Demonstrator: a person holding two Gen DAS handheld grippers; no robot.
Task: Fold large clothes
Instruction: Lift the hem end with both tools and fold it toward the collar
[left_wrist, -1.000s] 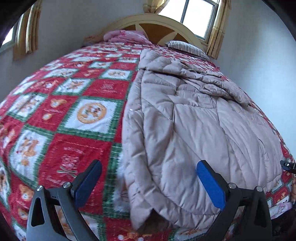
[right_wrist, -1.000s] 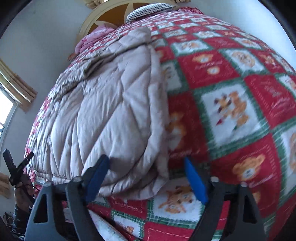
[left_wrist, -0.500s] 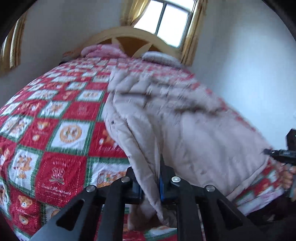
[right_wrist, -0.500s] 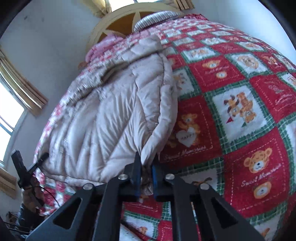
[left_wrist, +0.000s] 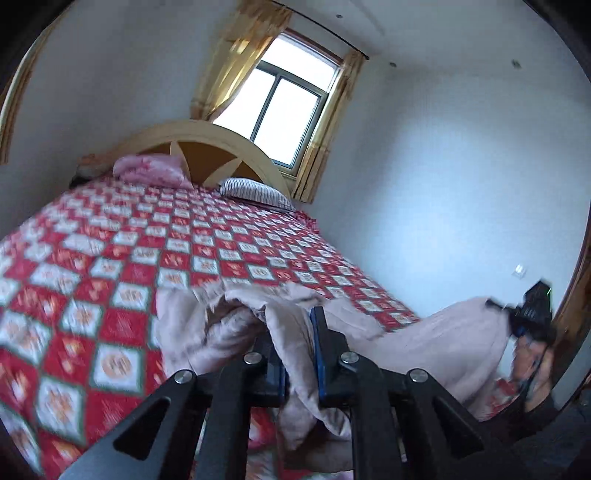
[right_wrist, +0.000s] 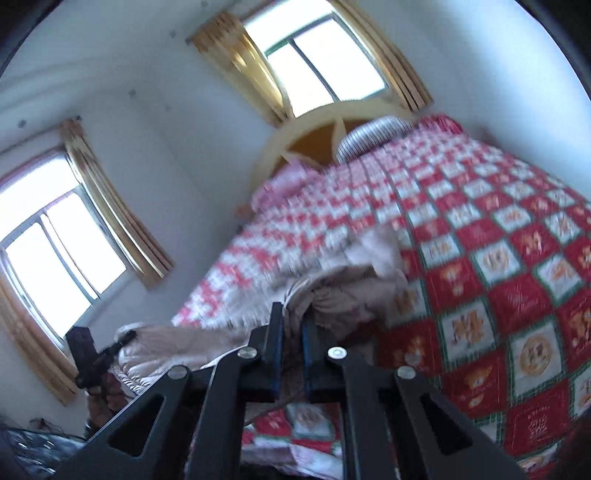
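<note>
The left gripper (left_wrist: 300, 354) has its blue-lined jaws pinched narrow on a fold of the beige quilted coat (left_wrist: 229, 332); the fabric passes between the jaws and hangs below them. The right gripper (right_wrist: 291, 347) likewise has its jaws clamped on a bunched edge of the same coat (right_wrist: 351, 295). The coat is padded and stitched in channels, soft and crumpled, lifted at both gripped points and sagging between them over the foot of the bed (left_wrist: 110, 258). The bedspread (right_wrist: 517, 295) beneath is a red, white and green patchwork of squares, blurred in both views. Farther off, a striped pillow (left_wrist: 255, 190) and a pink pillow (left_wrist: 147, 170) lie against the arched wooden headboard (left_wrist: 207, 140). Behind it stands a window (left_wrist: 288, 96) with yellow curtains (left_wrist: 236, 62).
</note>
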